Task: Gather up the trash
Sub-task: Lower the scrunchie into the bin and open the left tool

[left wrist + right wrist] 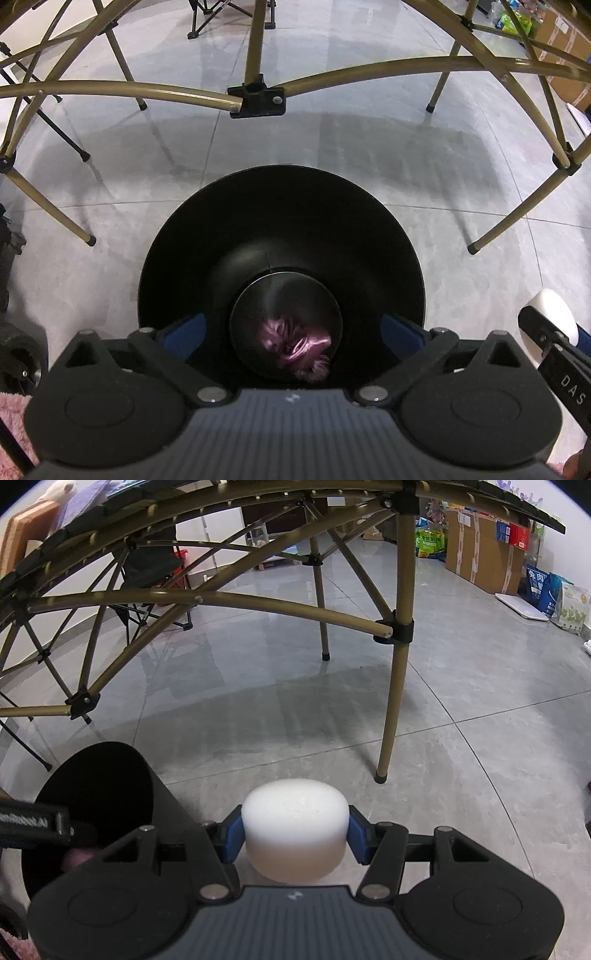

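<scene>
A round black bin (pixel 280 206) stands on the grey tiled floor, and I look straight down into it in the left wrist view. A crumpled shiny pink wrapper (pixel 295 345) lies at its bottom. My left gripper (pixel 291 328) hangs over the bin's mouth, open wide, with nothing between its blue fingers (pixel 184 328). My right gripper (pixel 295 830) is shut on a round white foam piece (pixel 295 812), held above the floor just right of the bin (pixel 92 786). The foam piece (pixel 550 314) also shows at the right edge of the left wrist view.
A folding table's gold frame (pixel 399 686) and legs (pixel 517 218) stand beyond the bin and close on both sides. Cardboard boxes (pixel 480 557) and bags (pixel 569 605) line the far right wall. A black wheel (pixel 22 358) and pink fluffy fabric (pixel 14 417) sit at my left.
</scene>
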{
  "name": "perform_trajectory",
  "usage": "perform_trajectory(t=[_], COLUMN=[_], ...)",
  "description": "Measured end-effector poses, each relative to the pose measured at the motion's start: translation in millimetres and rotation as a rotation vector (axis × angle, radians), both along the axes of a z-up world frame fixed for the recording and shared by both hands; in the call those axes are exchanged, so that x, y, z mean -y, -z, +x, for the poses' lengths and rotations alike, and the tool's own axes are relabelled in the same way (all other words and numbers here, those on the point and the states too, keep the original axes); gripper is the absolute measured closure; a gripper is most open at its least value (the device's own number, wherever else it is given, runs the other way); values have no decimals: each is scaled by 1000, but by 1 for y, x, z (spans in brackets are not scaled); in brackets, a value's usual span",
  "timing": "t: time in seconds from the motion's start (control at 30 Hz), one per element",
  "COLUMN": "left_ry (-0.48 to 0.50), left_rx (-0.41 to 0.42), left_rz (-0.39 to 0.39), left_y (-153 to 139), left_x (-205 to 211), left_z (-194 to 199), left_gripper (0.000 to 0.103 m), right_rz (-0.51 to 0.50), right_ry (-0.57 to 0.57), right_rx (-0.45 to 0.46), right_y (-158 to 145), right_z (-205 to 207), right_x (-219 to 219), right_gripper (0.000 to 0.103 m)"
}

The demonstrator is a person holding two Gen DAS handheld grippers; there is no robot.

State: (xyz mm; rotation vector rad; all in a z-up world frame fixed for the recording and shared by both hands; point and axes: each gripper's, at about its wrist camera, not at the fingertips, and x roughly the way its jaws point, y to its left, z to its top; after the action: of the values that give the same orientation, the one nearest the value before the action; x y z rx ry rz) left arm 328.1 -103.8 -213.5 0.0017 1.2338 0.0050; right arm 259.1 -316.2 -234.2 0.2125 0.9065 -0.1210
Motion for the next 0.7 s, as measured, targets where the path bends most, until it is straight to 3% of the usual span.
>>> perform_trajectory(t=[0.7], left_ry=[13], left_rx=[-3], left_rz=[-6], left_y=[-4], left_x=[-10], left_z=[-6], left_gripper=[0], right_rz=[15], right_ry=[-36], right_rx=[-6], right_y=[-8], right_z=[-5], right_x=[-10], right_gripper=[48])
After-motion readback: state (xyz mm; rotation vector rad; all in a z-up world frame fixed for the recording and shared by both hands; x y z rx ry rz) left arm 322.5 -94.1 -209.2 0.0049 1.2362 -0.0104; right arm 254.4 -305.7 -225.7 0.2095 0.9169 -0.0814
